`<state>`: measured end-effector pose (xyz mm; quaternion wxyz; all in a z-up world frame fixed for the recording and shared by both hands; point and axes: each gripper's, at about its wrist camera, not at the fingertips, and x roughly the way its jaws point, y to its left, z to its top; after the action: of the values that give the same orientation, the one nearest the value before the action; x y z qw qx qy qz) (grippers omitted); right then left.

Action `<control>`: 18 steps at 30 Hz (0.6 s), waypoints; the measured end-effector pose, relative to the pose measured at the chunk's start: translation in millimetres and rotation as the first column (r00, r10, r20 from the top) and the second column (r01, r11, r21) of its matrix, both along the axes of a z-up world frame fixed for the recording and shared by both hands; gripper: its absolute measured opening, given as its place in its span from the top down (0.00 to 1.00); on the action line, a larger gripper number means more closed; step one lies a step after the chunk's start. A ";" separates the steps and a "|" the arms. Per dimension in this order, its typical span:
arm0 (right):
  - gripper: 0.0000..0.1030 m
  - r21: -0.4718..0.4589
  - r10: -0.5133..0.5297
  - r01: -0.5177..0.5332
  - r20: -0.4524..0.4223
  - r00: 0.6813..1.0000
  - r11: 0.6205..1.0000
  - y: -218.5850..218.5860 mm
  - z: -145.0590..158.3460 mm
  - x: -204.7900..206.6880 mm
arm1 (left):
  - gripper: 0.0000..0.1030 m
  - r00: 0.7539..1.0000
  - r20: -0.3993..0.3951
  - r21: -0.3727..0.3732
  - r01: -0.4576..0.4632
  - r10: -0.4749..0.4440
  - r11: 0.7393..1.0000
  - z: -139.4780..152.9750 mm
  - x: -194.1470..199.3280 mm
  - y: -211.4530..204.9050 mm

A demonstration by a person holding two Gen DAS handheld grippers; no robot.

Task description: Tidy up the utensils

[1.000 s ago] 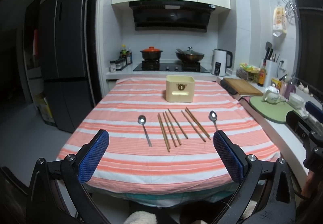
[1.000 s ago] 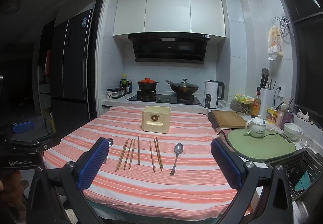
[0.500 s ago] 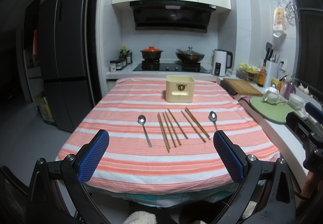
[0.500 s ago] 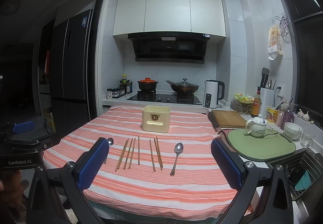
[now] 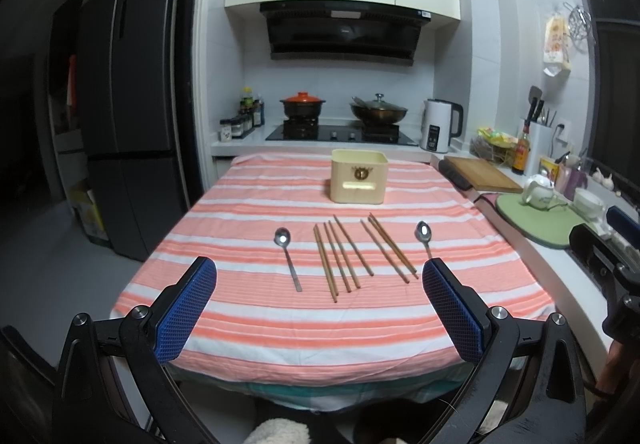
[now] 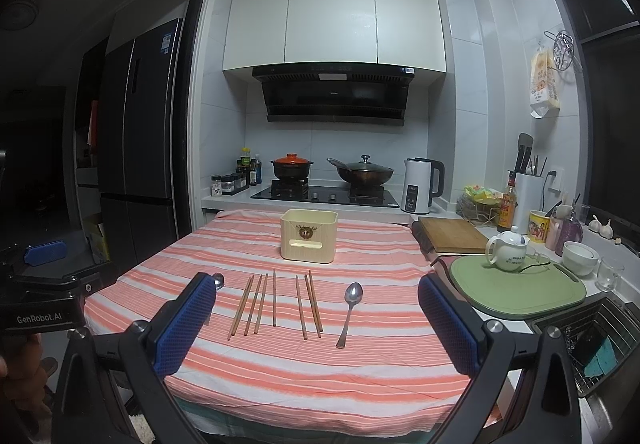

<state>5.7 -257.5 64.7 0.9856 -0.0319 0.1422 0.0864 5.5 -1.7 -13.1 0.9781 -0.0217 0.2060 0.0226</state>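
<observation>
both sets of jaws stand wide apart and empty: the left gripper (image 5: 319, 286) and right gripper (image 6: 316, 300) hover short of the table's near edge, and across the last second neither view has shifted, so no pickup has begun. beyond the jaws, the striped tablecloth (image 5: 280, 320) carries everything. farthest ahead sits the cream holder box (image 5: 359, 175). nearer, between the fingertips in both views, lie the chopsticks (image 5: 344, 252), flanked by the left spoon (image 5: 287, 258) and right spoon (image 6: 350, 312), all untouched.
</observation>
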 end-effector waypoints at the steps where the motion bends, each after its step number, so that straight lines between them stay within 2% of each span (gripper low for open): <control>1: 0.00 0.000 0.001 -0.001 -0.001 1.000 1.000 0.1 0.5 0.1 | 0.00 1.000 0.000 0.000 0.001 -0.001 1.000 -0.1 -0.2 0.4; 18: 0.00 0.003 0.000 0.000 -0.005 1.000 1.000 -0.1 -0.5 1.1 | 0.00 1.000 -0.008 -0.002 0.002 -0.002 1.000 -0.2 0.5 -0.3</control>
<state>6.7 -257.6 64.2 0.9853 -0.0303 0.1443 0.0867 6.0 -2.0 -13.3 0.9772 -0.0225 0.2102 0.0215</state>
